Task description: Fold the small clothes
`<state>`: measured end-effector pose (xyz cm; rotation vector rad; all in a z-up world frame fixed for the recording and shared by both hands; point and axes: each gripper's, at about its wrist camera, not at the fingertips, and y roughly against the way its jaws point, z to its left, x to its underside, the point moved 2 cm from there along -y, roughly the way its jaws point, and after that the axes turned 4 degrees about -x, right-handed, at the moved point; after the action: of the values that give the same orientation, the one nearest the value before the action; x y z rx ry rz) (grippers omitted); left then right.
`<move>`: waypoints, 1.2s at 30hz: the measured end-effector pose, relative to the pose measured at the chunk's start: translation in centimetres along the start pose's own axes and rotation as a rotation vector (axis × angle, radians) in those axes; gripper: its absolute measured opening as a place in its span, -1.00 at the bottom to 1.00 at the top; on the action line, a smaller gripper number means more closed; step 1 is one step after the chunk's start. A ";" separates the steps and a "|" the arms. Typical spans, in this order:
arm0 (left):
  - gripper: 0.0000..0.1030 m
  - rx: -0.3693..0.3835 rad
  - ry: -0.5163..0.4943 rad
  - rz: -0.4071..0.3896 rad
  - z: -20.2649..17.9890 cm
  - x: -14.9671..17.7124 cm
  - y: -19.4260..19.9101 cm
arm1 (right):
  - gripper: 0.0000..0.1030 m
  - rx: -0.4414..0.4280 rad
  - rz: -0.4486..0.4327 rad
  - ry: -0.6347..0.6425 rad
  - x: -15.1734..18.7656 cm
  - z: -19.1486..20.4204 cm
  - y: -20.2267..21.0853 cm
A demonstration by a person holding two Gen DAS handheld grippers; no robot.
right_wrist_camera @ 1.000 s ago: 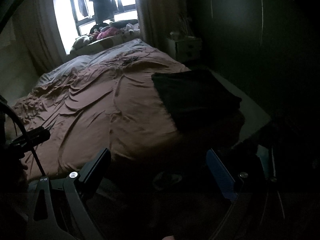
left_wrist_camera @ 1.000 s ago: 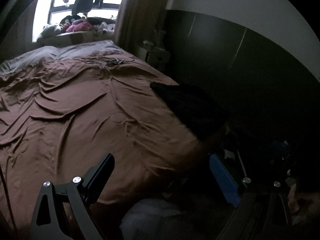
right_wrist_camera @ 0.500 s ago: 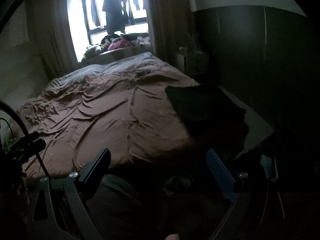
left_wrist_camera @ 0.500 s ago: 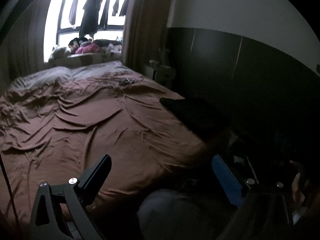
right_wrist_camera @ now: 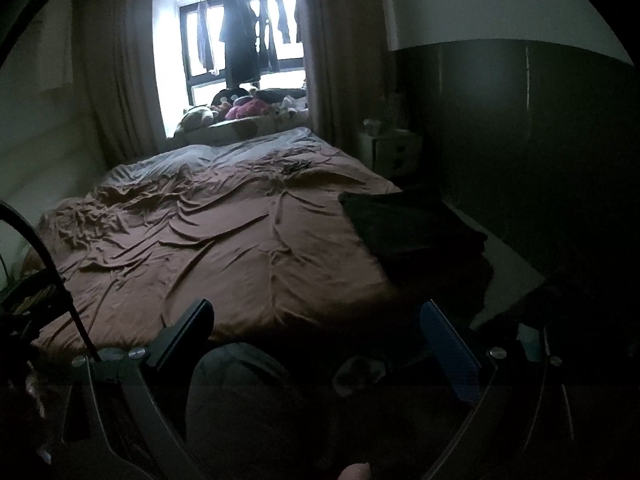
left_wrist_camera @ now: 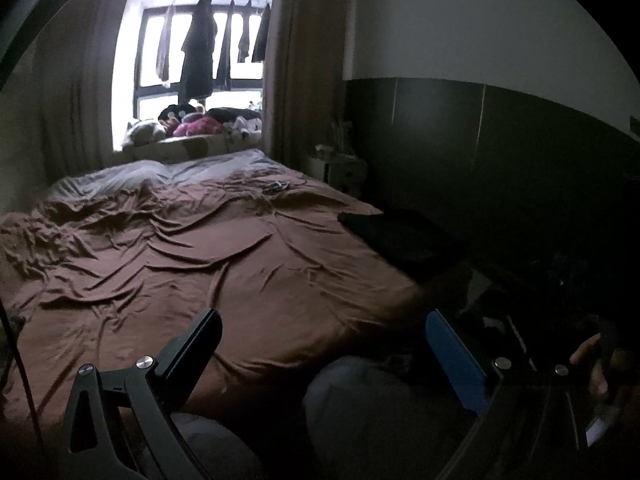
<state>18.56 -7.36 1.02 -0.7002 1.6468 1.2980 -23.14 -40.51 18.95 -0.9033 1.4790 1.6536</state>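
Note:
A folded dark garment (left_wrist_camera: 400, 232) lies at the right edge of a bed with a wrinkled brown sheet (left_wrist_camera: 200, 252); it also shows in the right wrist view (right_wrist_camera: 404, 220). My left gripper (left_wrist_camera: 320, 340) is open and empty, held off the foot of the bed, well short of the garment. My right gripper (right_wrist_camera: 316, 328) is open and empty too, also back from the bed's near edge. The brown sheet shows in the right wrist view (right_wrist_camera: 224, 248).
A window (left_wrist_camera: 200, 60) with hanging clothes and soft toys on the sill is beyond the bed. A nightstand (right_wrist_camera: 396, 148) stands at the right. A dark wall panel (left_wrist_camera: 500, 168) runs along the right side. My knees (left_wrist_camera: 360, 400) are below the grippers.
Both grippers have tilted up and drawn back from the bed, so the window and more of the room show. Both stay open.

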 end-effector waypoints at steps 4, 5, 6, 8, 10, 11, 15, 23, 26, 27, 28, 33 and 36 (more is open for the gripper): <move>0.99 -0.015 0.007 -0.016 0.4 0.6 1.5 | 1.00 0.002 -0.024 -0.004 0.7 0.3 0.7; 0.99 -0.019 0.011 -0.020 0.5 0.7 1.8 | 1.00 0.004 -0.031 -0.001 1.0 0.4 0.9; 0.99 -0.028 0.015 -0.027 0.7 0.8 2.1 | 1.00 0.005 -0.037 -0.002 1.2 0.5 1.1; 0.99 -0.043 0.019 -0.042 0.9 1.0 2.8 | 1.00 0.005 -0.051 -0.002 1.3 0.6 1.3; 0.99 -0.053 0.028 -0.058 1.1 1.1 3.6 | 1.00 0.009 -0.070 0.004 1.5 0.7 1.6; 0.99 -0.056 0.030 -0.064 1.2 1.3 3.9 | 1.00 0.010 -0.079 0.009 1.8 0.9 1.8; 0.99 -0.097 0.040 -0.098 1.6 1.7 5.3 | 1.00 0.008 -0.094 0.039 2.6 1.7 1.9; 0.99 -0.133 0.059 -0.125 2.3 3.1 6.8 | 1.00 0.000 -0.125 0.033 4.1 2.4 1.1; 0.99 -0.142 0.074 -0.132 2.7 3.4 7.0 | 1.00 0.002 -0.126 0.032 4.7 2.6 0.7; 0.99 -0.147 0.080 -0.136 2.9 3.5 7.1 | 1.00 0.004 -0.128 0.035 4.9 2.7 0.7; 0.99 -0.152 0.086 -0.141 3.1 3.5 7.2 | 1.00 0.006 -0.133 0.038 5.0 2.9 0.7; 0.99 -0.169 0.080 -0.152 3.8 3.4 7.3 | 1.00 0.006 -0.142 0.044 5.2 3.3 0.4; 0.99 -0.174 0.076 -0.155 4.0 3.6 7.5 | 1.00 0.000 -0.151 0.038 5.4 3.6 0.6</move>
<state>11.83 -1.03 0.95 -0.9739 1.5184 1.3266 -26.41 -36.60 14.87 -1.0257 1.3997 1.5341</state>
